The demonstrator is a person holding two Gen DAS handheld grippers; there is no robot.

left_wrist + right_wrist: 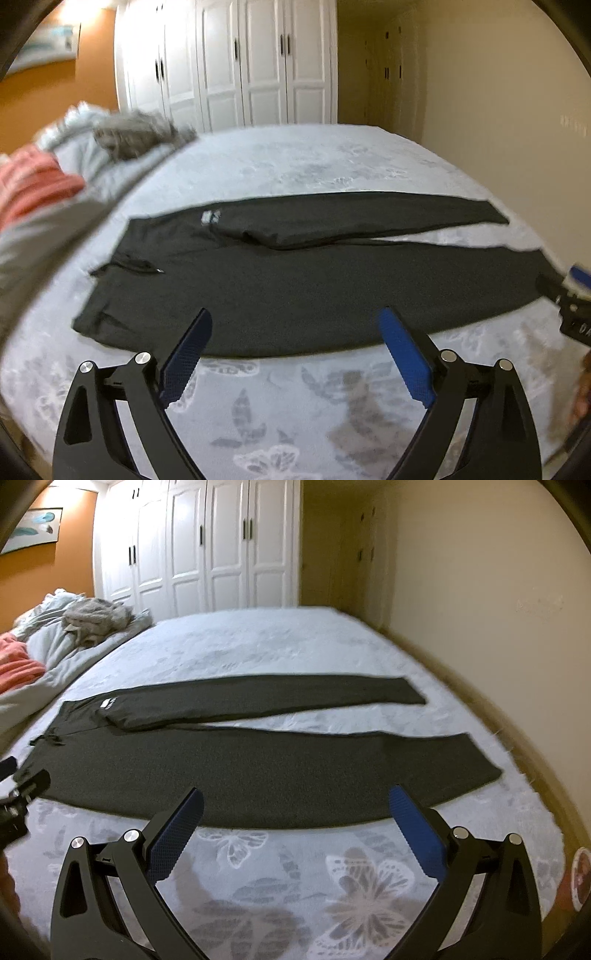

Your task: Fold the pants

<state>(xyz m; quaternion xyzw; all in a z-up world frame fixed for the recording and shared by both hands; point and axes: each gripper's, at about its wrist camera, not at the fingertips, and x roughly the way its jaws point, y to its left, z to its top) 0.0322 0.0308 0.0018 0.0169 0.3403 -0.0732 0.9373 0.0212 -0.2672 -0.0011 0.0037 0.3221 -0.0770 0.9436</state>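
One pair of dark charcoal knit pants (258, 775) lies spread flat on the bed (258, 642), which carries a pale grey cover printed with butterflies. The waistband sits toward the pillow end; the two legs run away from it toward the bare cream wall, slightly splayed, with a wedge of cover showing between them. The leg farther from the cameras shows a small white label near the waistband.

Left gripper (295, 350): jaws spread wide, nothing between them, poised above the near edge of the pants, waistband side. Right gripper (295, 827): jaws equally wide and empty, above the same near edge, toward the cuffs. Neither touches the cloth.

Handling, as judged: the fabric looks soft, light and limp — it will drape and sag from any pinch point and offers no stiffness. Slipping seems unlikely on the textured blue pads. Best holds appear to be the near outer seam at the waistband and at the cuff, lifted together so the near leg carries over onto the far one without bunching.

Count: one pair of pants, two grippers, one bed. Beyond the waistband — a heap of grey and coral bedding (44, 653); items there cannot be counted.
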